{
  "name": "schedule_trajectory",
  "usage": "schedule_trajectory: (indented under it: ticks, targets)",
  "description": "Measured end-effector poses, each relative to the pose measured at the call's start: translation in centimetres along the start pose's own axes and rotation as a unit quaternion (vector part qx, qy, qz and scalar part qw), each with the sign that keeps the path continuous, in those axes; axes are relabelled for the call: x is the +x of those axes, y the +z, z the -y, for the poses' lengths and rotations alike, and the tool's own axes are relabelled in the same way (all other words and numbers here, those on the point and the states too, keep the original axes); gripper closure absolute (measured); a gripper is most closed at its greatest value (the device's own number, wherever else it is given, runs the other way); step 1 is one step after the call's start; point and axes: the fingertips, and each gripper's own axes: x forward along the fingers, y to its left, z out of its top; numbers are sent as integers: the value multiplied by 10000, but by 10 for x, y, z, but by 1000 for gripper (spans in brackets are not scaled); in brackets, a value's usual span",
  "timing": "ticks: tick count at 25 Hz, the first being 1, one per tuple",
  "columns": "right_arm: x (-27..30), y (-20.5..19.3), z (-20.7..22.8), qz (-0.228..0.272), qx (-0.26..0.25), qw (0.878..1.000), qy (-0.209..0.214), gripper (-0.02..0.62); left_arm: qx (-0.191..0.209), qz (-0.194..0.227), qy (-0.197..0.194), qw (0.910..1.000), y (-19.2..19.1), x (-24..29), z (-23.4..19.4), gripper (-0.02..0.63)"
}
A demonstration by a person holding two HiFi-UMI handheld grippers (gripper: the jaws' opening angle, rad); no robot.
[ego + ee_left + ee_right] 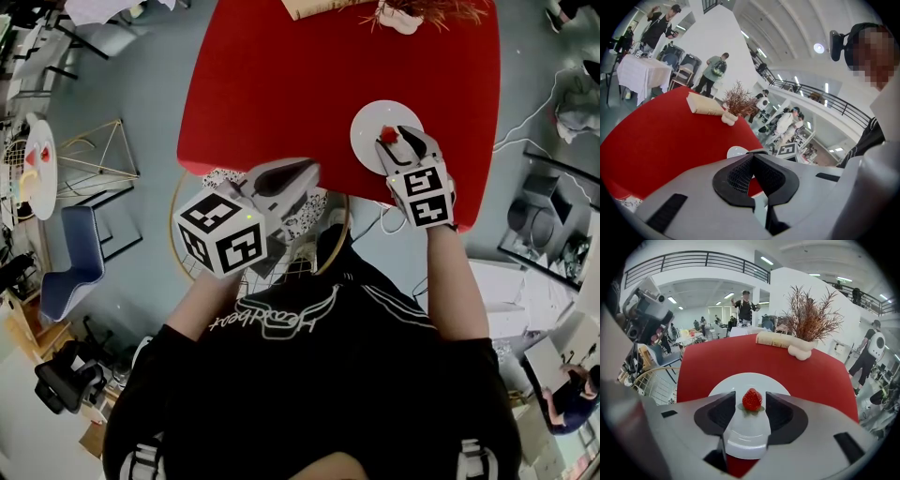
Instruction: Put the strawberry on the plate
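**Right gripper wide open, strawberry down on plate**

Small red strawberry with green leaves sits upright near the middle of the round white plate. It's between the right gripper's jaws, pads clear of it on both sides, nothing gripped. Plate is on the red tabletop, near its front edge. Left gripper has its jaws together and empty, hanging off the table's near side. Placement looks done. Next move: back the right gripper straight out and up without clipping the berry.
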Motion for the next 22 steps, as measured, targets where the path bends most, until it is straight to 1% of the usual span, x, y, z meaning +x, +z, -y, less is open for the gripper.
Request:
schedule_trajectory:
  ticks: [6,8,12,15,16,20,22]
  targets:
    - [-23,13,-6,273,139,9995,-112,428,96,36,-46,9999,-3,-14,9,600]
    - [-36,17,-9,384,255,9988,-150,428,142,64,-75,9999,-4,-20,15,600]
    - [-68,27,-20,811,713,9941,-126,428,258,117,-163,9995,-7,-33,29,600]
    - [-100,41,-30,1280,873,9878,-178,430,473,183,-312,9982,-5,-42,43,600]
    - [-113,47,-36,1440,885,9854,-205,440,544,203,-362,9977,-5,-46,48,600]
    - [-171,62,-70,1962,901,9760,-283,531,753,240,-543,9954,-14,-71,79,600]
    - [-199,69,-90,2190,848,9714,-340,556,904,278,-668,9933,-18,-84,94,600]
